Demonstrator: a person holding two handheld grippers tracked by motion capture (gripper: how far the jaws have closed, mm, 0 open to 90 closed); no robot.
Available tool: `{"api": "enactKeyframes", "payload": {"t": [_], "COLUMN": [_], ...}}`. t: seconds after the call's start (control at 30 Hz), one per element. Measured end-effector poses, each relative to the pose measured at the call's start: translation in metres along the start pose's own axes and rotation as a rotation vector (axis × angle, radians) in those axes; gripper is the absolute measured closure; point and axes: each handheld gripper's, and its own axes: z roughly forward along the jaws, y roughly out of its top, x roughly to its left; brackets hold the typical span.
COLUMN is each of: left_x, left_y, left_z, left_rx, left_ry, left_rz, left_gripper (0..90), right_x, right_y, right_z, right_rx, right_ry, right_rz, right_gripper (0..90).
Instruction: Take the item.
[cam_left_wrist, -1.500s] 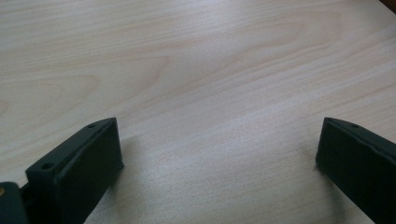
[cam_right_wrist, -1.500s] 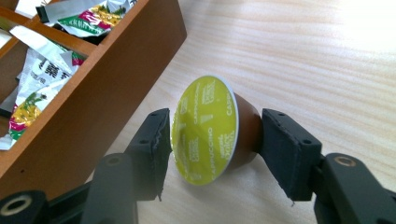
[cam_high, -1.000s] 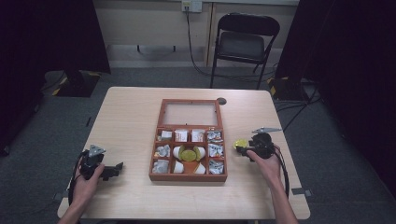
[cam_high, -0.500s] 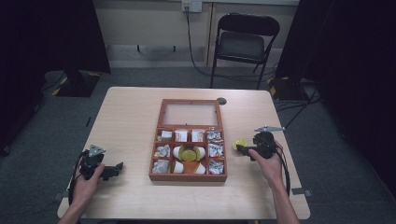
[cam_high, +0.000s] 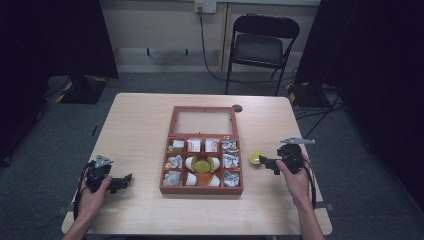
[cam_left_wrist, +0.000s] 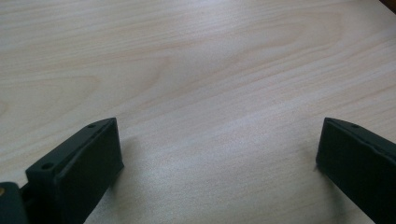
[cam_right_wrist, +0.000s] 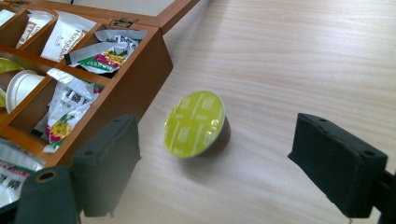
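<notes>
While the right gripper (cam_right_wrist: 215, 154) holds its jaws spread wide, a coffee capsule (cam_right_wrist: 196, 124) lies on its side between them on the table (cam_high: 140, 125), green foil lid seemingly facing the camera, just beside the wooden box (cam_high: 202, 187). Well apart, the left gripper (cam_left_wrist: 217, 154) gapes over bare wood.

High view overhead — gripper views skim the table (cam_high: 145, 120).

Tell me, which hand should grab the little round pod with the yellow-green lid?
The right. The right gripper is open with the round yellow-green-lidded pod lying between its jaws, beside the wooden compartment box. The left gripper sits far across the table.
</notes>
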Motion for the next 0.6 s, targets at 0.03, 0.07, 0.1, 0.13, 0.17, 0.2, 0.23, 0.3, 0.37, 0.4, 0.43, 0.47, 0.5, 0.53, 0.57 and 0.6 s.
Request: {"api": "enactKeyframes", "payload": {"t": [0.03,0.07,0.1,0.13,0.17,0.2,0.23,0.3,0.37,0.4,0.43,0.47,0.5,0.53,0.57,0.6], "left_x": [0.000,0.000,0.000,0.000,0.000,0.000,0.000,0.000,0.000,0.000,0.000,0.000,0.000,0.000,0.000,0.000], "left_y": [0.000,0.000,0.000,0.000,0.000,0.000,0.000,0.000,0.000,0.000,0.000,0.000,0.000,0.000,0.000,0.000], "left_z": [0.000,0.000,0.000,0.000,0.000,0.000,0.000,0.000,0.000,0.000,0.000,0.000,0.000,0.000,0.000,0.000], "left_rx": [0.000,0.000,0.000,0.000,0.000,0.000,0.000,-0.001,0.000,0.000,0.000,0.000,0.000,0.000,0.000,0.000], "left_ry": [0.000,0.000,0.000,0.000,0.000,0.000,0.000,0.000,0.000,0.000,0.000,0.000,0.000,0.000,0.000,0.000], "left_rz": [0.000,0.000,0.000,0.000,0.000,0.000,0.000,0.000,0.000,0.000,0.000,0.000,0.001,0.000,0.000,0.000], "left_gripper": [0.0,0.0,0.0,0.0,0.0,0.0,0.0,0.0,0.0,0.0,0.0,0.0,0.0,0.0,0.0,0.0], "right_x": [-0.001,-0.001,-0.003,-0.004,-0.004,-0.007,-0.009,-0.013,-0.015,-0.017,-0.020,-0.020,-0.020,-0.021,-0.022,-0.022], "right_y": [-0.001,-0.002,-0.004,-0.005,-0.005,-0.009,-0.011,-0.016,-0.018,-0.021,-0.025,-0.026,-0.026,-0.028,-0.031,-0.034], "right_z": [-0.002,-0.005,-0.007,-0.009,-0.009,-0.015,-0.017,-0.021,-0.022,-0.023,-0.026,-0.028,-0.028,-0.029,-0.031,-0.031], "right_rx": [0.001,0.004,0.006,0.006,0.006,0.003,0.001,0.002,0.004,0.007,0.011,0.012,0.012,0.012,0.020,0.026], "right_ry": [-0.002,-0.001,-0.003,-0.010,-0.010,-0.018,-0.022,-0.035,-0.040,-0.045,-0.053,-0.060,-0.060,-0.068,-0.078,-0.081], "right_rz": [0.000,-0.002,-0.001,0.002,0.002,0.006,0.007,0.014,0.023,0.032,0.027,0.030,0.030,0.034,0.047,0.051], "right_gripper": [15.1,15.1,15.2,15.2,15.2,14.9,14.6,14.6,14.6,14.6,14.6,14.6,14.6,14.6,14.6,14.6]}}
